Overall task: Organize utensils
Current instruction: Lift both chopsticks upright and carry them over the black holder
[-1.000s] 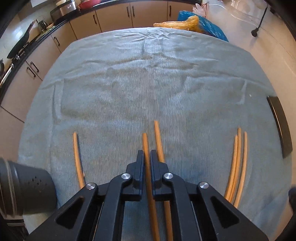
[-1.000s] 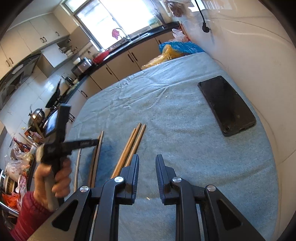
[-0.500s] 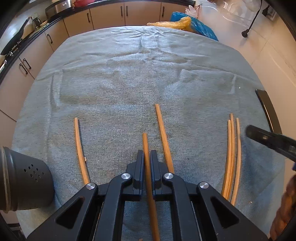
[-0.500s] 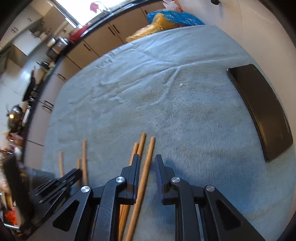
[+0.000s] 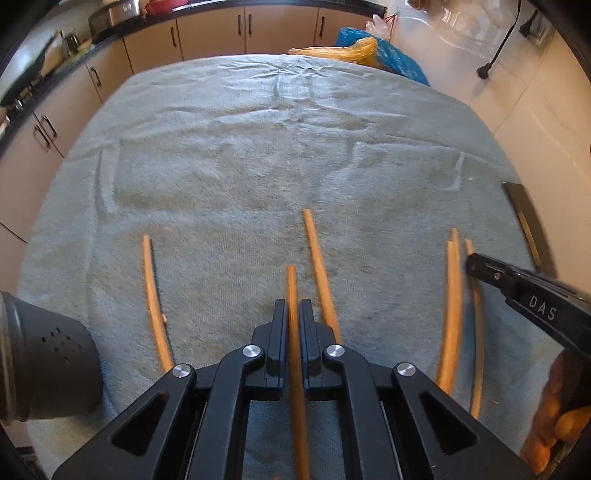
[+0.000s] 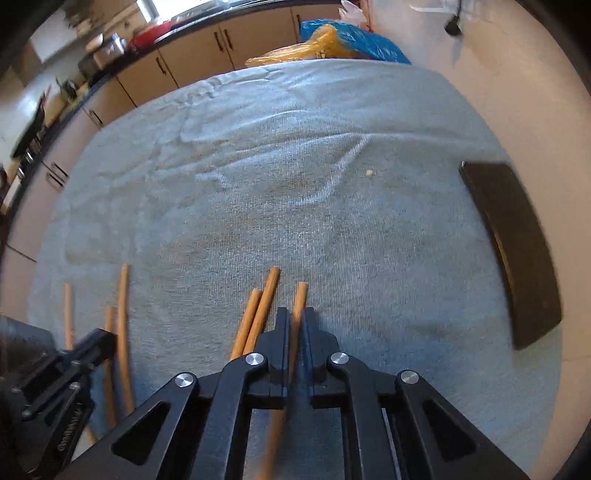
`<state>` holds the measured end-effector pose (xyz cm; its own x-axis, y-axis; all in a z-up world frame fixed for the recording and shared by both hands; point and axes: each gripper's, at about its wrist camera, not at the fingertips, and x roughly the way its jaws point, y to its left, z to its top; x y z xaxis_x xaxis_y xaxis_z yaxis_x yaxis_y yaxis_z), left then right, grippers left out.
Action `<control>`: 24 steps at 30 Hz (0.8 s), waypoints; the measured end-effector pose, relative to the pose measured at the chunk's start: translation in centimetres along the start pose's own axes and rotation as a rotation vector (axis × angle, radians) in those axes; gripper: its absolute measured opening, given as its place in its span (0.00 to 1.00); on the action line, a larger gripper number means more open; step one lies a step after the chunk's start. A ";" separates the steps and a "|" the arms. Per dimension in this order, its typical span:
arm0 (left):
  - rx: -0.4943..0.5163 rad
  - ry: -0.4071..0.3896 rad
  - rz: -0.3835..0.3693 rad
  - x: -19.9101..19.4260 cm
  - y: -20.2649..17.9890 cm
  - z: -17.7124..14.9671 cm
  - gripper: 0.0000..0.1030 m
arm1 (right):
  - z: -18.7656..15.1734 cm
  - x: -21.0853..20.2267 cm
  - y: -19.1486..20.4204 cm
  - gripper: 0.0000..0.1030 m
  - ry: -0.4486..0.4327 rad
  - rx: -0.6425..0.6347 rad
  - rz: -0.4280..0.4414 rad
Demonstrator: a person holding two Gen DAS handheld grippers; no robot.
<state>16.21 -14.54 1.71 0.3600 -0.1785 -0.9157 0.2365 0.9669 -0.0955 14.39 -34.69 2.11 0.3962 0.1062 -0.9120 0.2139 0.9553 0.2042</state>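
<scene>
Several wooden chopsticks lie on a grey-blue towel [image 5: 258, 155]. My left gripper [image 5: 292, 314] is shut on one chopstick [image 5: 291, 284] that sticks out past the fingertips. Another chopstick [image 5: 317, 258] lies just right of it and one [image 5: 153, 295] to the left. My right gripper [image 6: 294, 321] is shut on a chopstick [image 6: 300, 295] at the right of a small bunch; two more [image 6: 258, 314] lie just left of it. The right gripper also shows in the left wrist view [image 5: 476, 264], beside that bunch [image 5: 452, 306].
A dark perforated holder [image 5: 48, 365] lies at the left edge of the towel. A black phone [image 6: 517, 251] lies at the towel's right edge. Blue and yellow bags [image 5: 369, 55] sit beyond the far edge. Kitchen cabinets [image 5: 221, 33] line the back.
My right gripper has come down over the bunch of chopsticks and shut on the rightmost one. My left gripper has stayed shut on its chopstick and drawn back a little.
</scene>
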 end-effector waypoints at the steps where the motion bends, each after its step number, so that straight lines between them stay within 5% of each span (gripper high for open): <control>1: -0.006 -0.005 -0.006 -0.3 0.1 -0.2 0.05 | -0.3 -0.7 -0.5 0.05 -0.021 0.016 0.019; 12: -0.024 -0.232 -0.053 -9.8 0.6 -2.7 0.05 | -6.7 -14.0 -1.9 0.05 -0.433 0.023 0.225; 24: 0.016 -0.424 -0.063 -18.9 -0.4 -7.2 0.05 | -12.9 -19.5 0.3 0.05 -0.654 -0.048 0.266</control>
<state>2.85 -10.22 16.25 0.6827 -0.2991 -0.6667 0.2823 0.9495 -0.1369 -4.73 -32.92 15.34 0.8881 0.1647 -0.4292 0.0016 0.9325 0.3611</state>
